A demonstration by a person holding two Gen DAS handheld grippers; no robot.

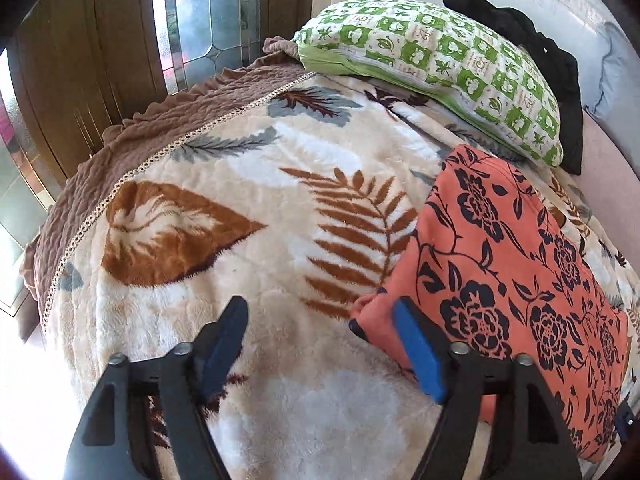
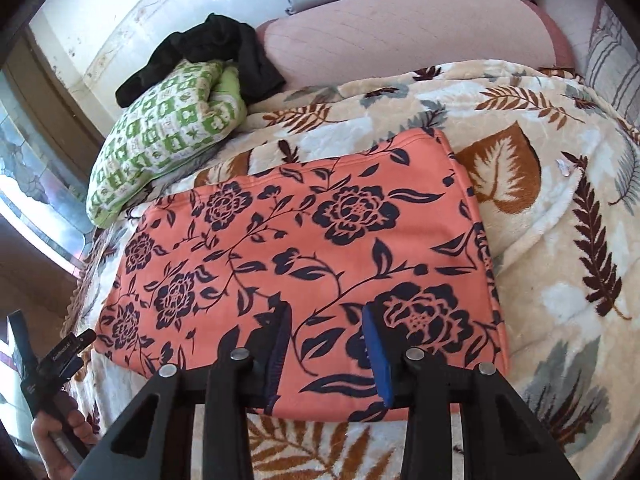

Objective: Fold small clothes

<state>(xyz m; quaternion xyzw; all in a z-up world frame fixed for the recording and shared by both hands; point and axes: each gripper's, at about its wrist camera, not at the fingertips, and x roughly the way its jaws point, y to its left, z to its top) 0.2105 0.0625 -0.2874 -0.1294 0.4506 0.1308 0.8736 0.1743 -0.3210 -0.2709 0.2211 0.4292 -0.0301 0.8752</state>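
Legible text: none. Small white lettering is borne by the left tongs (image 2: 60,354), seen in the right wrist view, but cannot be read.

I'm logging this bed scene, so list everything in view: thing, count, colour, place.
cloth: one, orange with dark flowers, folded flat on the blanket.
blanket: one, cream with brown and grey leaves, covers the bed.
pillow: one, green and white checks, at the far end of the bed.
black garment: one, black, bunched behind the pillow.
brown cover: one, brown with ruffled edge, along the bed's window side.
pink cushion: one, pink, beyond the blanket by the wall.
window: one, leaded glass, past the bed.
left gripper: black with blue pads, open, at the cloth's corner.
right gripper: black with blue pads, open, above the cloth's near edge.
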